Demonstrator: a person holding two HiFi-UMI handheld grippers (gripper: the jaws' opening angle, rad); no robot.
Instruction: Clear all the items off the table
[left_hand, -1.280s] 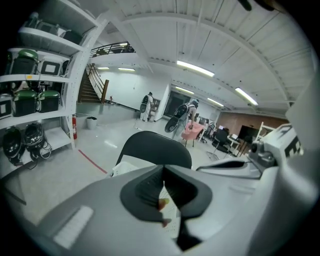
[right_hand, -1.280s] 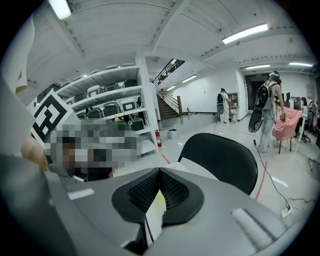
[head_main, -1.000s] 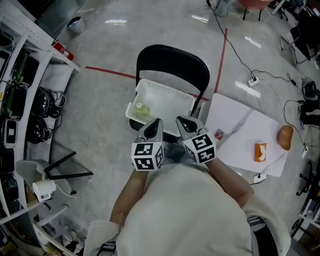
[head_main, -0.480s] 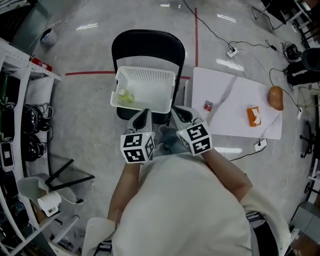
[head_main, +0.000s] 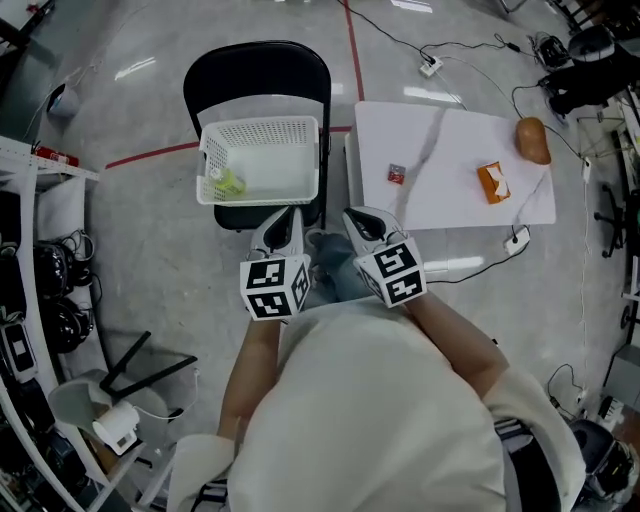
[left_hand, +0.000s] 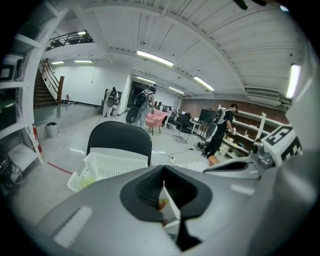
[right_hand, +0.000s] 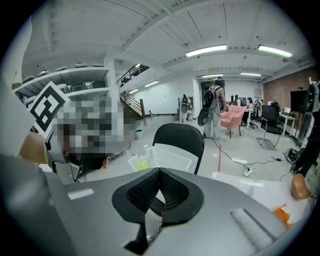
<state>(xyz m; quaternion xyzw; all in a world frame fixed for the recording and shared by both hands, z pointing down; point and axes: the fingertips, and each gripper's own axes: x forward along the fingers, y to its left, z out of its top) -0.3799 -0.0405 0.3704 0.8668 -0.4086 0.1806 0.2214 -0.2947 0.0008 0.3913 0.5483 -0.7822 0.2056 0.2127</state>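
On the white table (head_main: 450, 200) lie a small red item (head_main: 396, 174), an orange packet (head_main: 492, 182) and a brown rounded object (head_main: 533, 140). A white basket (head_main: 258, 160) sits on the black chair (head_main: 255, 75) left of the table, with a yellow-green item (head_main: 228, 182) inside. My left gripper (head_main: 290, 212) and right gripper (head_main: 352, 213) hang close to the body, short of the basket and the table. Both are shut and empty. The left gripper view shows the basket (left_hand: 107, 167). The right gripper view shows the basket (right_hand: 162, 157) and the orange packet (right_hand: 282, 215).
Metal shelving (head_main: 30, 250) with cables stands at the left. Cords and a power strip (head_main: 432, 66) trail over the floor behind the table, and another plug (head_main: 518, 238) lies by its near edge. Red tape (head_main: 352, 35) marks the floor. People stand far back in the hall (left_hand: 222, 130).
The head view has swung right, so the table shows more fully and the chair with the basket sits further left. Both grippers moved along with it, still shut and side by side.
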